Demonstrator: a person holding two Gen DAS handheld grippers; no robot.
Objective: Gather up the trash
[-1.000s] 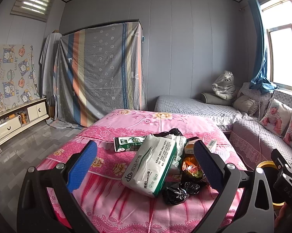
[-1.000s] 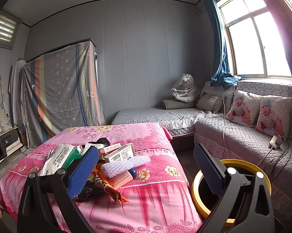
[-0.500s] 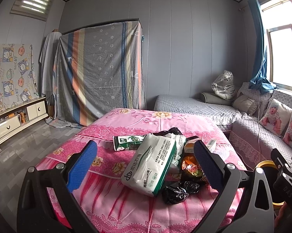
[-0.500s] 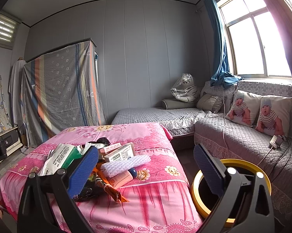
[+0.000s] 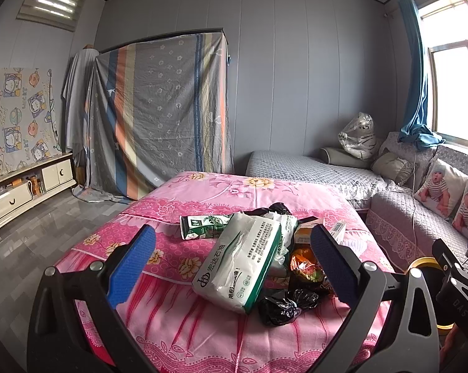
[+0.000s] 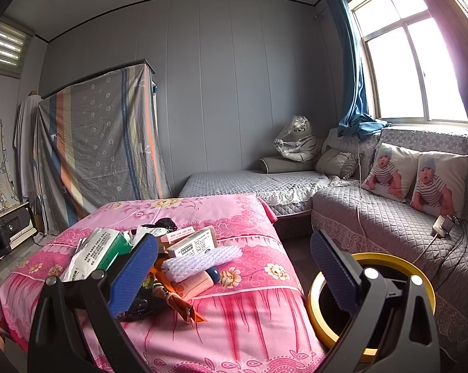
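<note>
A heap of trash lies on the pink flowered table cover [image 5: 203, 326]: a white-and-green tissue pack [image 5: 238, 265], a green carton [image 5: 203, 230], a black plastic bag [image 5: 285, 303], an orange snack wrapper [image 5: 305, 267] and small boxes [image 6: 193, 245]. A white foam net [image 6: 199, 262] and an orange wrapper [image 6: 179, 303] show in the right wrist view. My left gripper [image 5: 231, 267] is open, held short of the tissue pack. My right gripper [image 6: 234, 270] is open and empty, above the table's right edge. A yellow-rimmed bin [image 6: 373, 304] stands right of the table.
A grey quilted sofa [image 6: 389, 217] with baby-print cushions [image 6: 417, 180] runs along the right wall and back. A cloth-covered wardrobe [image 5: 159, 115] stands behind the table. A low white cabinet [image 5: 22, 189] is at the left. The bin also shows in the left wrist view [image 5: 420, 264].
</note>
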